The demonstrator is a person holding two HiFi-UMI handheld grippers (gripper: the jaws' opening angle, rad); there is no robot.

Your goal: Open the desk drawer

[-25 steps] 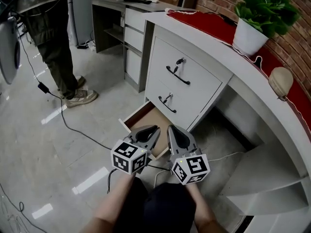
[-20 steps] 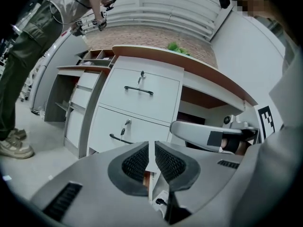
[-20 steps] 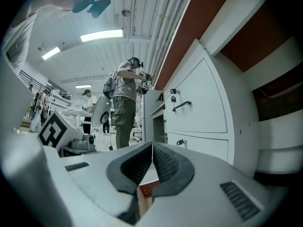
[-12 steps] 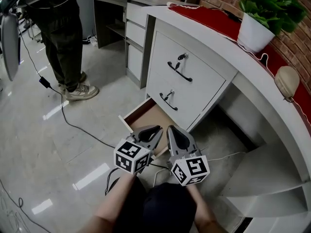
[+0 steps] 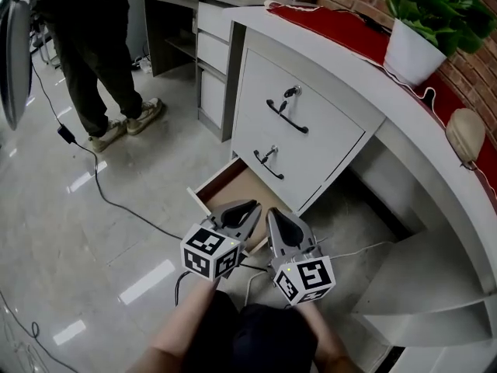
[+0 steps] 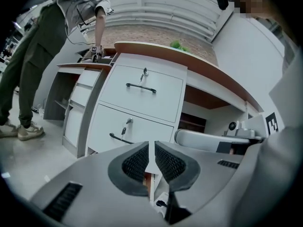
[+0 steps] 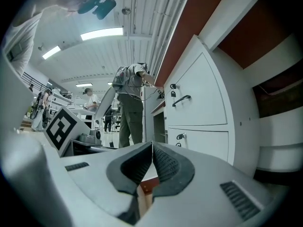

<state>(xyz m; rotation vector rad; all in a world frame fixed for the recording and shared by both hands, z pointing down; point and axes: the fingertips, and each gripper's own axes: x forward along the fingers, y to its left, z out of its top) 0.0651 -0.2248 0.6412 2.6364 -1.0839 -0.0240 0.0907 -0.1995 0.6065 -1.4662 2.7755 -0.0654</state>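
A white drawer unit (image 5: 311, 142) stands under the curved desk. Its top drawer (image 6: 142, 92) and middle drawer (image 5: 272, 158) are closed, each with a black handle and a key. The bottom drawer (image 5: 233, 185) is pulled out and shows a brown inside. My left gripper (image 5: 247, 207) and right gripper (image 5: 273, 207) are held side by side just in front of the pulled-out drawer, pointing at the unit and touching nothing. A thin slit shows between the jaws of the left gripper (image 6: 151, 143), with nothing in it. The right gripper (image 7: 152, 144) has its tips together, empty.
A person (image 5: 93, 53) stands on the tiled floor at the back left, beside a second desk (image 5: 194, 22). A black cable (image 5: 109, 196) runs across the floor toward me. A potted plant (image 5: 415, 49) and a red cloth (image 5: 342, 29) sit on the desk top. The knee space (image 5: 373, 208) is to the right of the unit.
Both grippers have kept their place and their jaws. The person at the back left has shifted their feet, and the head view has tilted slightly.
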